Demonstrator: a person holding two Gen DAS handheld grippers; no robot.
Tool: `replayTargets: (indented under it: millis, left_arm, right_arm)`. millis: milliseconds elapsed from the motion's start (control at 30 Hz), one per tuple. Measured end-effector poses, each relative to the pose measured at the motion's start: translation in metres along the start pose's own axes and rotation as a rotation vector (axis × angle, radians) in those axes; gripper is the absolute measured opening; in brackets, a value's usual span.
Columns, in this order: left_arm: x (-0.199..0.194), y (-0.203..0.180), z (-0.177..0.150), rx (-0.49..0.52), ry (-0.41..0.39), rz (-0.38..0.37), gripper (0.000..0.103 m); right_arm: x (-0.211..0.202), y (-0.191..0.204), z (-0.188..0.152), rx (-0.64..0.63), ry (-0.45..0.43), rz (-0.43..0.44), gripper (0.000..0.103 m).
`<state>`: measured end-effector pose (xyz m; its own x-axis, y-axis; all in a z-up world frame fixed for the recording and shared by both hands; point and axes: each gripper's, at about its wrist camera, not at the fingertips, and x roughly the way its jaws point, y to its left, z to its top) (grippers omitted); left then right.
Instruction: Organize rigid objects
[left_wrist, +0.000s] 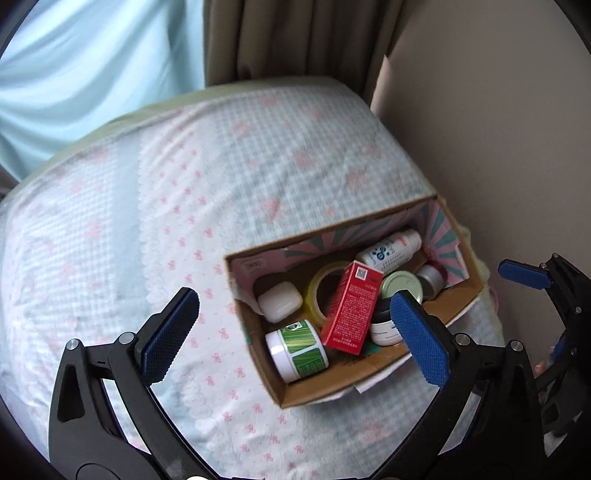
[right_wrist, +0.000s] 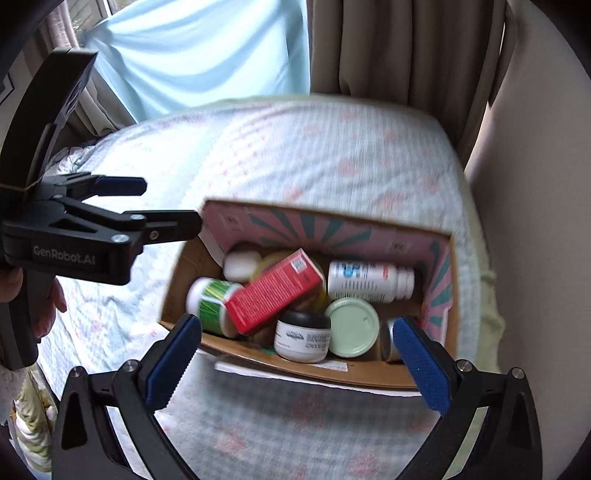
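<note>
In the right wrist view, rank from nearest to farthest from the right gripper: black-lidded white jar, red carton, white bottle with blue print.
1. Black-lidded white jar, box's near wall, centre.
2. Red carton, leaning, left of centre.
3. White bottle with blue print, lying toward the far right.
</note>
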<state>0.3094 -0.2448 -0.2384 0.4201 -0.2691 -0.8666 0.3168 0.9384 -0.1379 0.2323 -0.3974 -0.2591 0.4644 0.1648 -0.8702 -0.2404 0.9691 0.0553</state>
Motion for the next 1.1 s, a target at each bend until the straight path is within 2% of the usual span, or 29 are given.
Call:
replayTargets:
  millis: [133,267,400,500,600,833,933,1100]
  left_arm:
    - [-0.072,0.019,0.0,-0.054,-0.086,0.019,0.103]
    - [-0.159,0.043,-0.011,-0.098,-0.179,0.072,0.103]
    - [-0.242,0.067,-0.037,-0.14,-0.284,0.112,0.103]
    - [-0.287,0.08,-0.062,-0.155,-0.339,0.154,0.103]
    - [-0.314,0.088,-0.087,-0.165,-0.368,0.203,0.103]
    - [-0.347,0.096,-0.136,-0.215,-0.437,0.24,0.103]
    - [-0.35,0.092,-0.143,-0.198,-0.454,0.264,0.103]
    - [-0.356,0.089,-0.147,-0.187,-0.468,0.257,0.103]
  right_arm:
    - [-0.054,0.021,0.021,0.02,-0.069,-0.026,0.103]
    - [-0.119,0.051,0.039,0.065,-0.152,-0.057,0.103]
    - [-0.177,0.088,0.048,0.095,-0.238,-0.081,0.103]
    - [-0.204,0.112,0.048,0.109,-0.289,-0.079,0.103]
    - [-0.222,0.134,0.04,0.116,-0.326,-0.081,0.103]
    - [-0.234,0.164,0.021,0.097,-0.371,-0.136,0.103]
    - [-0.238,0.167,0.019,0.107,-0.382,-0.141,0.103]
    - [-0.243,0.173,0.018,0.104,-0.4,-0.154,0.103]
